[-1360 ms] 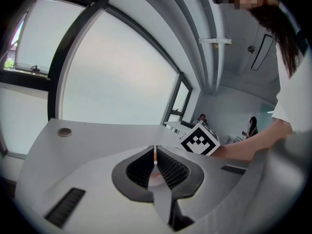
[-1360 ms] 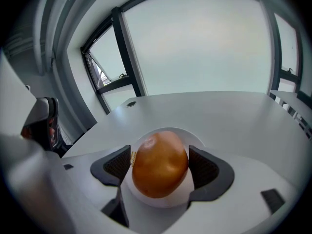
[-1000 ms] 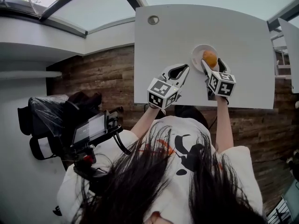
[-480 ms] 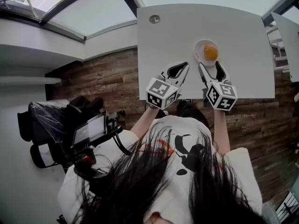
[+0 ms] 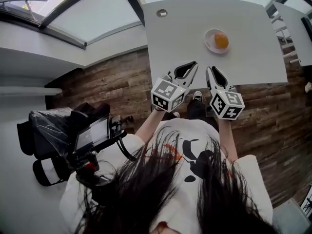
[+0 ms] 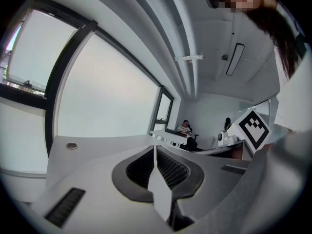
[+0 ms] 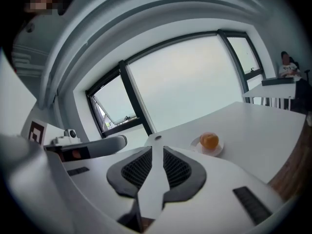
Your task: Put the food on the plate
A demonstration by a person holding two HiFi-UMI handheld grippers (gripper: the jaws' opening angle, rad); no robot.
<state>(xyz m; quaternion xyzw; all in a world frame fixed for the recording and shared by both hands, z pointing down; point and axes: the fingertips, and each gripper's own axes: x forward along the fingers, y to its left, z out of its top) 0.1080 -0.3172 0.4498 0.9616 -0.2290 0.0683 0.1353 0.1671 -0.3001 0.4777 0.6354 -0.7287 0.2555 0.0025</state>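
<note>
1. Head view: one round, orange piece of food (image 5: pixel 221 40) sat on one small white plate (image 5: pixel 209 35). It was ahead of the right tool (image 5: pixel 210 68), slightly to that tool's right and well apart from it. The left tool (image 5: pixel 194 64) was held just beside the right one, and both tips hung over the near edge of the white counter (image 5: pixel 185 33). One round grommet (image 5: pixel 161 13) lay far ahead of the left tool. The floor (image 5: pixel 112 82) was of wood planks.
2. Left gripper view: the left tool (image 6: pixel 155 150) had its jaws together, with nothing between them. The grommet (image 6: pixel 71 145) lay ahead to its left. Large windows lined the room, and two people (image 6: pixel 184 126) sat far ahead.
3. Right gripper view: the right tool (image 7: pixel 157 147) had just been closing, and its jaws met on nothing. The glossy food (image 7: pixel 209 140) on its plate (image 7: pixel 217 152) stood ahead to its right on the counter (image 7: pixel 258 126).
</note>
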